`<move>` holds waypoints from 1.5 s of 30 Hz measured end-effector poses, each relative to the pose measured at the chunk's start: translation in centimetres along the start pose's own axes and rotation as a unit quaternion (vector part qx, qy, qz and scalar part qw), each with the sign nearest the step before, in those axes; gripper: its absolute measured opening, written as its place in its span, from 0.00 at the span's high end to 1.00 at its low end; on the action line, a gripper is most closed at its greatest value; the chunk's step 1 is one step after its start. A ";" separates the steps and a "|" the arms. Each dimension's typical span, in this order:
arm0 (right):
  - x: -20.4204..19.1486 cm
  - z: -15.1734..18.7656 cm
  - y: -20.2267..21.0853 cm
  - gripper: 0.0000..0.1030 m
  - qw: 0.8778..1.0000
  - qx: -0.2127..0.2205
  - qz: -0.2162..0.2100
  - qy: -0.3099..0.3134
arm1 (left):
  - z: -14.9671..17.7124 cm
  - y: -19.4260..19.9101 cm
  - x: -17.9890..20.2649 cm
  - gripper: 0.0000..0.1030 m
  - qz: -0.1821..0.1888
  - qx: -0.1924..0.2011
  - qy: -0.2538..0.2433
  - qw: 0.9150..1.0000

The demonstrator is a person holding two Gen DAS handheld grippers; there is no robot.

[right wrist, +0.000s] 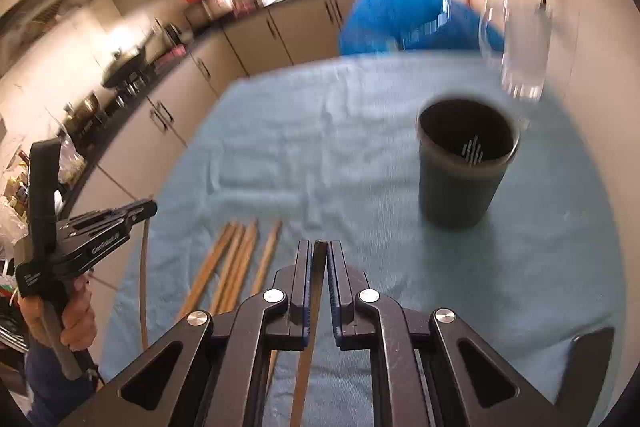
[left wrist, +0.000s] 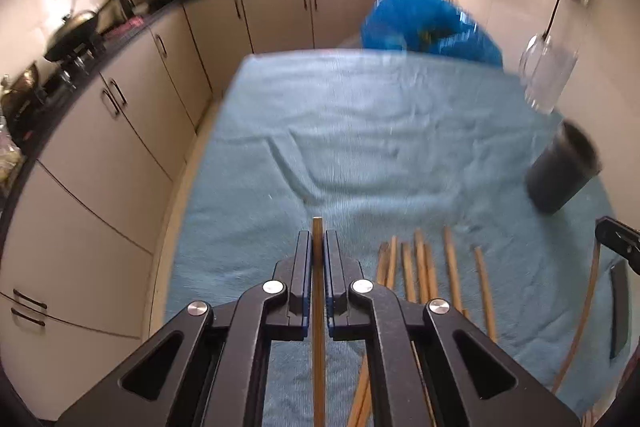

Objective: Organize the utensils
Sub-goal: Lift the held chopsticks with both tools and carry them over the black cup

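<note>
Dark and upright, the utensil cup (right wrist: 466, 163) stands on the blue cloth (right wrist: 320, 147) with nothing I can see inside it. Behind it a clear glass mug (right wrist: 520, 55) looks empty too. My left gripper (left wrist: 318, 259) is clenched on one wooden chopstick (left wrist: 318, 307); my right gripper (right wrist: 319, 267) pinches a dark-tipped chopstick (right wrist: 312, 315). Loose chopsticks (left wrist: 420, 271) lie on the cloth between them.

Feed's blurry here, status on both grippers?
Left gripper shut on chopstick. Right gripper shut on another. Dark cup upright. Nothing in the way.
</note>
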State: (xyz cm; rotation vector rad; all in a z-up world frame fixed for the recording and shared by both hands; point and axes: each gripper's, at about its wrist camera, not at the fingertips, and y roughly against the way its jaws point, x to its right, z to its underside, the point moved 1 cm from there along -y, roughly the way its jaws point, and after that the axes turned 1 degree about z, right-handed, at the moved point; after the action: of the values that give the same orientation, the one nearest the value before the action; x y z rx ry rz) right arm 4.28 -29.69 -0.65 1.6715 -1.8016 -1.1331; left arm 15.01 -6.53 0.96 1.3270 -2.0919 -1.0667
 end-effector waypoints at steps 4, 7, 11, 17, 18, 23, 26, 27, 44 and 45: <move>-1.3 0.1 3.7 0.92 0.997 0.078 0.001 0.023 | 0.2 4.1 0.0 0.95 0.006 0.044 0.009 0.999; -2.2 0.4 5.9 0.92 0.991 0.128 0.007 0.041 | 0.3 6.5 0.4 0.95 0.009 0.068 0.010 0.998; -2.8 1.2 7.3 0.92 0.985 0.164 0.012 0.053 | 0.6 8.8 1.2 0.95 0.011 0.089 0.007 0.996; -2.9 1.8 9.0 0.92 0.982 0.182 0.008 0.049 | 0.9 11.5 2.2 0.95 0.019 0.113 0.001 0.993; -2.7 1.9 9.1 0.92 0.982 0.183 0.007 0.049 | 1.1 11.9 2.4 0.95 0.021 0.117 -0.002 0.993; -2.6 2.3 9.8 0.92 0.980 0.191 0.009 0.048 | 1.4 13.2 2.9 0.95 0.021 0.127 -0.006 0.992; -2.6 2.4 10.3 0.92 0.979 0.197 0.009 0.049 | 1.4 13.7 3.1 0.95 0.021 0.131 -0.007 0.991; -2.6 2.5 10.4 0.92 0.979 0.199 0.009 0.049 | 1.4 13.8 3.0 0.95 0.019 0.132 -0.006 0.991; -2.1 2.5 11.9 0.93 0.975 0.216 0.011 0.046 | 1.1 14.5 3.9 0.95 0.025 0.133 -0.009 0.991; -2.1 2.4 12.0 0.93 0.975 0.218 0.011 0.045 | 1.0 14.5 4.0 0.95 0.026 0.132 -0.009 0.991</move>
State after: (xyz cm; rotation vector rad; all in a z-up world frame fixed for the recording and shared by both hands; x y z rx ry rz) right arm -4.53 -27.78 7.92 1.8966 -2.1103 -0.6670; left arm 4.44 -6.27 11.72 1.3778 -2.3303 -0.8028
